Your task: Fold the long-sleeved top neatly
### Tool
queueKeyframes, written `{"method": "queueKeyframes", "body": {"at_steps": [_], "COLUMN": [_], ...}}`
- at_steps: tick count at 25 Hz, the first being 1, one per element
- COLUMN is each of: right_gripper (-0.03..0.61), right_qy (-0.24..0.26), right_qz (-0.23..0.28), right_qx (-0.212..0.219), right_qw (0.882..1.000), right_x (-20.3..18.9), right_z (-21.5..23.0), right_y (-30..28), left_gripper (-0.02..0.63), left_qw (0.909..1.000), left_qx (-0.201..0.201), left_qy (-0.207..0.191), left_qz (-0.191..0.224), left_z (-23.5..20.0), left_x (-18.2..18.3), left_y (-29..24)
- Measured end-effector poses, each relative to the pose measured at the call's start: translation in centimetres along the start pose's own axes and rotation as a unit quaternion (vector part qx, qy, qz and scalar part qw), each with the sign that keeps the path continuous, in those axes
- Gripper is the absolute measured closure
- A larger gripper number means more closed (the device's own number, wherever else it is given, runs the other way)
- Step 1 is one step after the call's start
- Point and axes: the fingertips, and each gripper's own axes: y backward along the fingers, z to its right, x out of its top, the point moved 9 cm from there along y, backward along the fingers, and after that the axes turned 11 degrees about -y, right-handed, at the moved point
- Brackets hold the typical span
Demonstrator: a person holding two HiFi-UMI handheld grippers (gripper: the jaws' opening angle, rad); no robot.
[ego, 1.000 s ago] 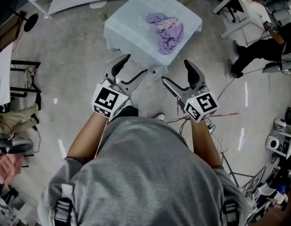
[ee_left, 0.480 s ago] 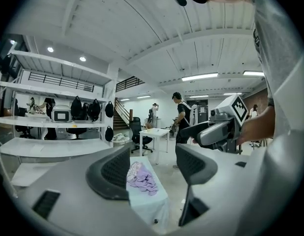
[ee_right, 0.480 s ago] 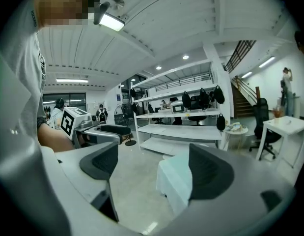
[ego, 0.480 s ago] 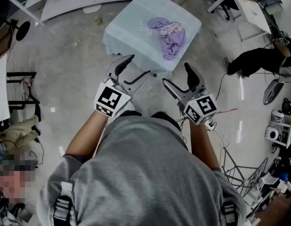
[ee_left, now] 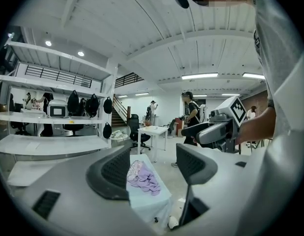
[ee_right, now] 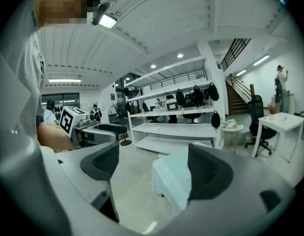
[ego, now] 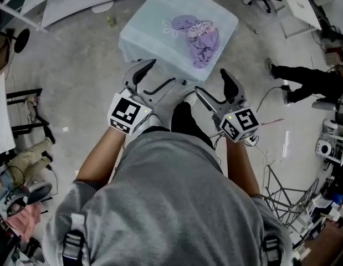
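Note:
A crumpled purple long-sleeved top (ego: 199, 33) lies on a small table draped in pale blue cloth (ego: 154, 29), ahead of me on the concrete floor. Both grippers hang in the air short of the table's near edge. My left gripper (ego: 158, 75) is open and empty; in the left gripper view the top (ee_left: 144, 177) shows between its pads (ee_left: 112, 173). My right gripper (ego: 211, 85) is also open and empty, and it faces the table's corner (ee_right: 171, 178). Each gripper sees the other: the right gripper (ee_left: 218, 129) and the left gripper (ee_right: 93, 132).
A person's dark-trousered legs (ego: 304, 76) stretch across the floor at right, with cables and a metal stand (ego: 282, 198) nearby. White shelving (ee_right: 176, 127) stands beyond the table, a white desk (ee_left: 152, 131) and office chair further off. More clutter lines the left edge (ego: 21, 159).
The table and top have drawn nearer and now sit closer to the gripper tips. One dark-trousered leg has stepped forward between the arms. Both grippers stay open.

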Motion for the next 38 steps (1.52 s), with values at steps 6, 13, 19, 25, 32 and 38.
{"method": "queueKeyframes", "body": {"at_steps": [6,13,19,25,32,38], "right_gripper": [0.127,0.127,0.127,0.129,0.13,0.138], "right_qy": [0.005,0.001,0.002,0.0,-0.015,-0.035], "right_qz": [0.005,0.01,0.01,0.006,-0.006,-0.019], "right_qx": [0.01,0.018,0.027,0.041,0.042,0.027], "right_qw": [1.0,1.0,1.0,0.999,0.999,0.999], "right_x": [1.7,5.3,7.8,8.8,9.7,9.1], "right_z": [3.8,10.7,17.0,22.3,26.4,28.0], "right_y": [-3.9,-6.3,-7.0,-7.7,-9.6,-12.6], "left_gripper": [0.293,0.293,0.293,0.293,0.293,0.293], "left_qw": [1.0,0.9995,0.999,0.9985,0.9965,0.9919], "left_qx": [0.005,-0.007,-0.012,-0.009,-0.025,-0.075], "left_qy": [-0.002,-0.019,-0.029,-0.028,-0.033,-0.042], "left_qz": [-0.005,-0.025,-0.032,-0.046,-0.073,-0.093], "left_z": [-3.5,-5.3,-5.8,-5.9,-7.4,-10.3], "left_x": [-0.2,0.8,2.0,2.2,1.8,-1.0], "left_y": [-3.7,-11.4,-18.4,-23.7,-28.0,-30.9]}}
